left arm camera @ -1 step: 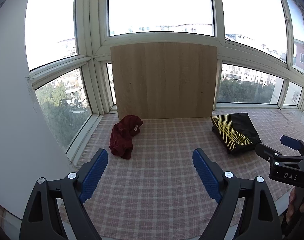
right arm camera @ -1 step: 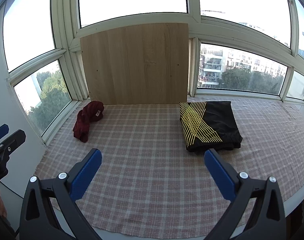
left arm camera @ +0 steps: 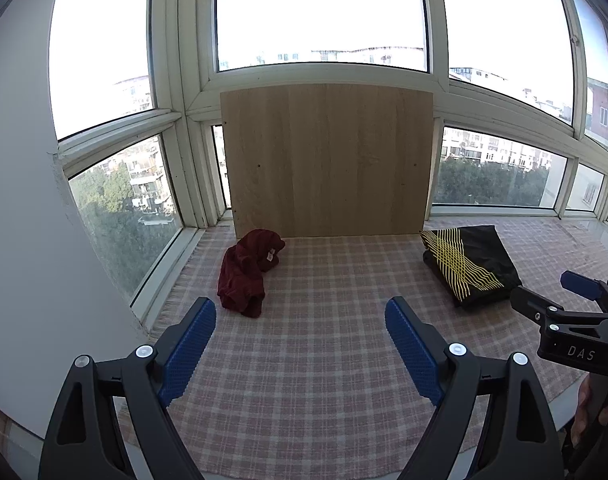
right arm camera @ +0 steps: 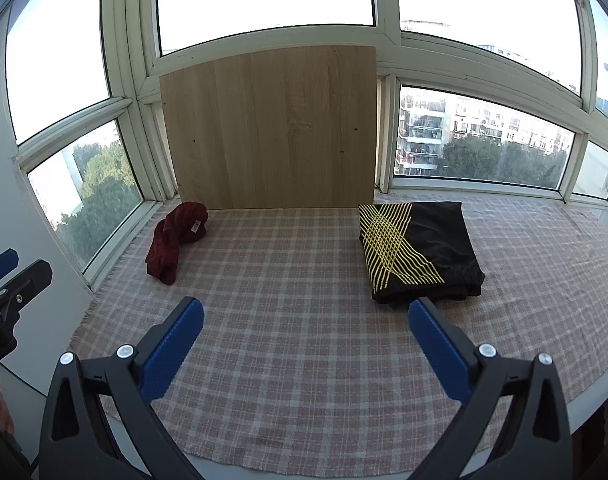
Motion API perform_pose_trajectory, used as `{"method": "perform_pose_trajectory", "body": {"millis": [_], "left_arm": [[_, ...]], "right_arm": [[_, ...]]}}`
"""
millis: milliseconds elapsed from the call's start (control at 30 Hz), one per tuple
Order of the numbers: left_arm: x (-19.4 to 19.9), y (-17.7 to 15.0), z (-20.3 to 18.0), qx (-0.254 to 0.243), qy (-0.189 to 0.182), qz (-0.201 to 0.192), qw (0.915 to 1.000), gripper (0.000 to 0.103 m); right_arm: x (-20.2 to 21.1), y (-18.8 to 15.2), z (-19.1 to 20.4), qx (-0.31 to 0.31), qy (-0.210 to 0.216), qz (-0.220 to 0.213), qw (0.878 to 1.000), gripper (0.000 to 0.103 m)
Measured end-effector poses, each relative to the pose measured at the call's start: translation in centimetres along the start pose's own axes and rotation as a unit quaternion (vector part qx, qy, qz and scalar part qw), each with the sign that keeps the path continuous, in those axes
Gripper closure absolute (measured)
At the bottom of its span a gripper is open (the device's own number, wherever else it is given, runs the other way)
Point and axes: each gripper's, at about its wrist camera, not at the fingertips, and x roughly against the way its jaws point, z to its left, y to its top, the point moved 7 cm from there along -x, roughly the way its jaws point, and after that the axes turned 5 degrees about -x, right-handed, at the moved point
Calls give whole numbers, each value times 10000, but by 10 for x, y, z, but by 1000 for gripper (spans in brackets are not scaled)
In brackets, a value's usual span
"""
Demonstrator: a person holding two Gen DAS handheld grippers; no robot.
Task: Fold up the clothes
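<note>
A crumpled maroon garment (left arm camera: 245, 272) (right arm camera: 175, 240) lies at the far left of the checked cloth (left arm camera: 324, 380) (right arm camera: 304, 360), near the window. On the right rests a folded black garment with yellow lines (left arm camera: 468, 264) (right arm camera: 420, 248). My left gripper (left arm camera: 299, 308) hovers open over the cloth, short of the maroon garment, with nothing between its blue pads. The right gripper (right arm camera: 306, 306) is also open and empty, its right pad just in front of the black garment. Each gripper shows at the edge of the other's view.
A wooden board (left arm camera: 328, 160) (right arm camera: 271, 128) leans upright against the window frame behind the cloth. Windows enclose the back and both sides. A white wall (left arm camera: 23, 200) stands at the left. The cloth's front edge hangs at the table's rim.
</note>
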Motion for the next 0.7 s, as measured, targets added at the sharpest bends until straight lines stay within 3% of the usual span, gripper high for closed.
{"method": "perform_pose_trajectory", "body": {"millis": [700], "left_arm": [[-9,0,-5,-107,-59,94,9999,17]], "right_arm": [[-7,-2,0,-34,-11,29,10000,0]]}}
